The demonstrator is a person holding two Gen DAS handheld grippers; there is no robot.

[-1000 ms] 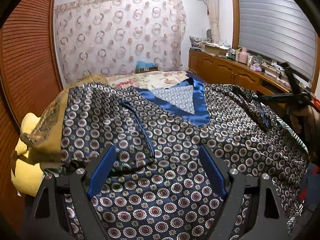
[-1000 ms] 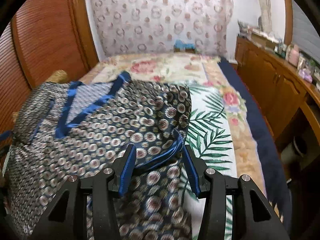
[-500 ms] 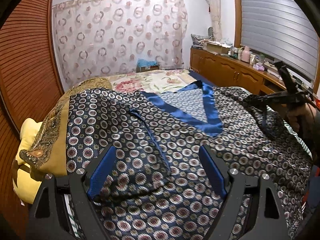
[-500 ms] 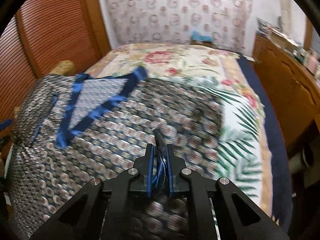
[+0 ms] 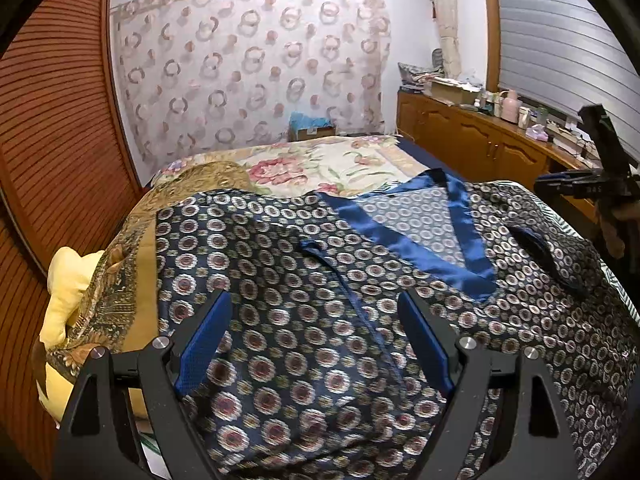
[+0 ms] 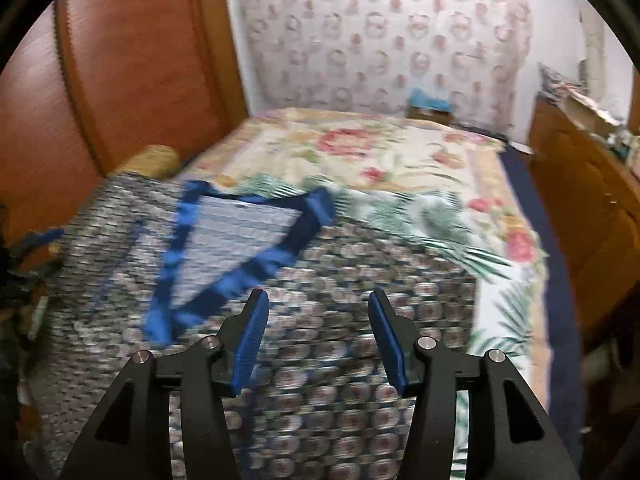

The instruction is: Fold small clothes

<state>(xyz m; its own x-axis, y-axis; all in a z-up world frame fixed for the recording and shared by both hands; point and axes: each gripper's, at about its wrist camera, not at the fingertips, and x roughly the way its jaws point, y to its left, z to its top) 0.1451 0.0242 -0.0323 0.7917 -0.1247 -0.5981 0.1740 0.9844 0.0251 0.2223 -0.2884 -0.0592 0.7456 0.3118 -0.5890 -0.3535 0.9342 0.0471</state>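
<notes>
Left wrist view: the patterned pyjama top [image 5: 320, 280], dark with a blue satin V-collar [image 5: 436, 236], lies spread front-up across the floral bedspread [image 5: 320, 160], its left edge over a yellow pillow [image 5: 68, 280]. The left gripper [image 5: 316, 340] hangs above the lower front with jaws wide apart and nothing between them. The right gripper [image 6: 316, 336] is opening; its pads are clear of the cloth, which lies beneath, not between them.

Assessment: both sleeves appear already turned in over the body. The next fold is best made by pinching the hem at two matching corners, lifting evenly and laying it toward the collar, so the slippery fabric does not skew.

Change noted: half a second earlier the right gripper was clamped on the blue sleeve trim; a second earlier that sleeve lay out over the palm-leaf print. It now rests folded onto the body, released. The left gripper's opening is unchanged.
</notes>
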